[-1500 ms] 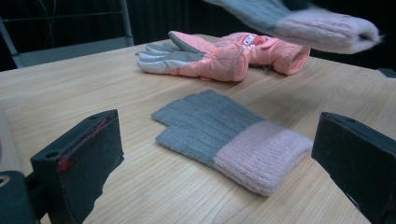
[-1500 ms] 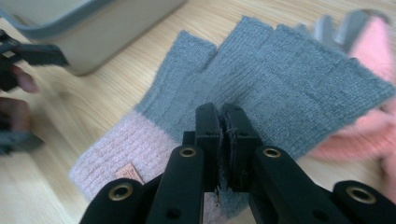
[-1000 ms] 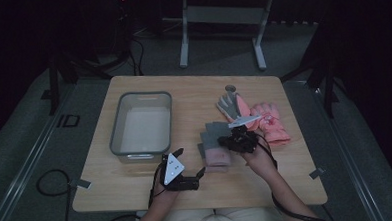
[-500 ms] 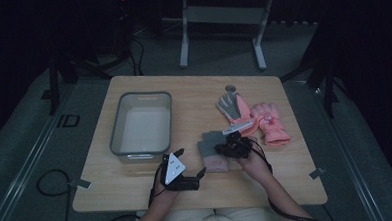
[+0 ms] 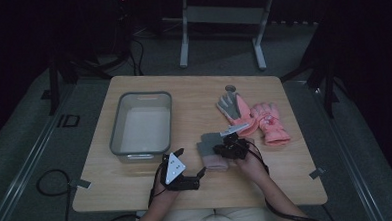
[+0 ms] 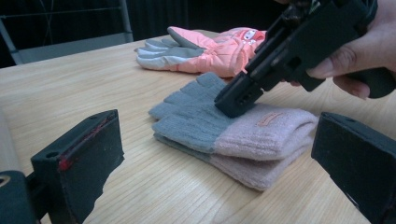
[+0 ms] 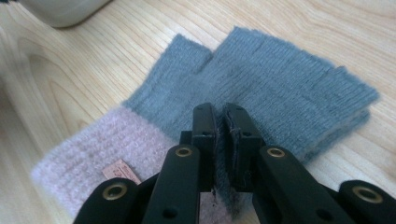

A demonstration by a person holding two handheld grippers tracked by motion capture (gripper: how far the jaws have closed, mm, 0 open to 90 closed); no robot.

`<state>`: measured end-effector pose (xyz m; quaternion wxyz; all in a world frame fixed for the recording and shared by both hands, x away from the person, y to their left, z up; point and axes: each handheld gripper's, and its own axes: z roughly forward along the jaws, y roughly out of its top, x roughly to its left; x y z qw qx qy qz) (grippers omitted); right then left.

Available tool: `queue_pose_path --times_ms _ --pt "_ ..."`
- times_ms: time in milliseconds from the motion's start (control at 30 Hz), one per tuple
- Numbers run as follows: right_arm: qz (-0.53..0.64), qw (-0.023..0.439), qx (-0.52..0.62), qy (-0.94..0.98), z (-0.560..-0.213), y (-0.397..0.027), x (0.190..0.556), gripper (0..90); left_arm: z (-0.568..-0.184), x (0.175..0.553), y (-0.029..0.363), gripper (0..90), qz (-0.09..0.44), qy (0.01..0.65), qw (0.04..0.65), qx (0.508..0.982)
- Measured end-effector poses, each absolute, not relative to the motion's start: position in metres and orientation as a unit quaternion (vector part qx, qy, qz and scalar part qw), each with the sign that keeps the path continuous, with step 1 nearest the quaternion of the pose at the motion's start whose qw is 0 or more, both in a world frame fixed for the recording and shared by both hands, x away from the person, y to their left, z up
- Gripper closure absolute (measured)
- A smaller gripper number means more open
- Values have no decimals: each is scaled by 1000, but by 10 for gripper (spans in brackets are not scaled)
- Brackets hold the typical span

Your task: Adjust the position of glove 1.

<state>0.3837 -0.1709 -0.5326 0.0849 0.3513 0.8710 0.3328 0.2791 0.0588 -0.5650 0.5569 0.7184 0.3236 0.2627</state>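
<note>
On the wooden table [image 5: 193, 98], the right claw [image 7: 219, 122] pinches the knit gloves [image 7: 261, 88]; the left claw [image 6: 215, 154] gapes.

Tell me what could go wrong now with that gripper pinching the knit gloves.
1. The right gripper pinches only a thin fold of the grey part of the knit gloves. Two lie stacked, so a lift may raise just the top one.
2. The pinch is small; the knit could slip out, or stretch and snag.
3. The left gripper sits open close by, level with the cuffs, and could bump the stack.
</note>
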Motion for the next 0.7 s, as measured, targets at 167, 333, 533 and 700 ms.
queue_pose_path --times_ms 167,333,533,700 --pt "340 86 353 867 -531 -172 382 755 -565 281 59 16 247 324 562 720" --pt "366 102 346 858 -508 -182 380 702 -558 279 52 16 238 314 548 738" --pt "372 128 338 855 -485 -196 391 683 -541 284 47 47 210 317 536 754" --pt "377 127 347 850 -483 -201 404 674 -533 288 36 89 196 241 509 803"
